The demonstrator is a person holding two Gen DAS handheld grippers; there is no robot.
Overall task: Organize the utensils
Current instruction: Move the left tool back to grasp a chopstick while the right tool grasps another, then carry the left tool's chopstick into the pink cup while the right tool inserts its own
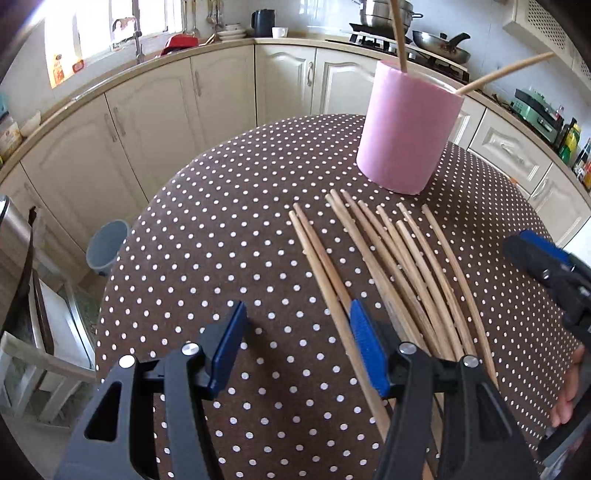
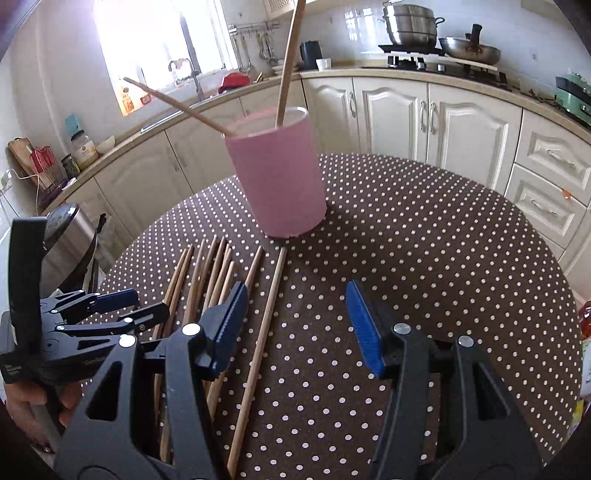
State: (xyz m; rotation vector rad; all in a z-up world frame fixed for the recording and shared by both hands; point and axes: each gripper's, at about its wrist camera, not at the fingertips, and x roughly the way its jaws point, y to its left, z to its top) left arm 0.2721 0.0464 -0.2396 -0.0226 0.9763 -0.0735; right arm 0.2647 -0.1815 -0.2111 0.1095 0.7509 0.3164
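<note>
Both grippers tilt down over the table, left gripper and right gripper wide apart, empty. Far off, the pink cup holds two chopsticks.

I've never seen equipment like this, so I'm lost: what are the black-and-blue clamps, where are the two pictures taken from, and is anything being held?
Each clamp is a hand-held gripper that a person carries, with a camera looking along its fingers. One picture looks along the left gripper, the other along the right gripper; each also shows the other at its edge. Both stand open and hold nothing. On the dotted tablecloth lie loose wooden chopsticks in front of a pink cup, which already holds two chopsticks.
</note>
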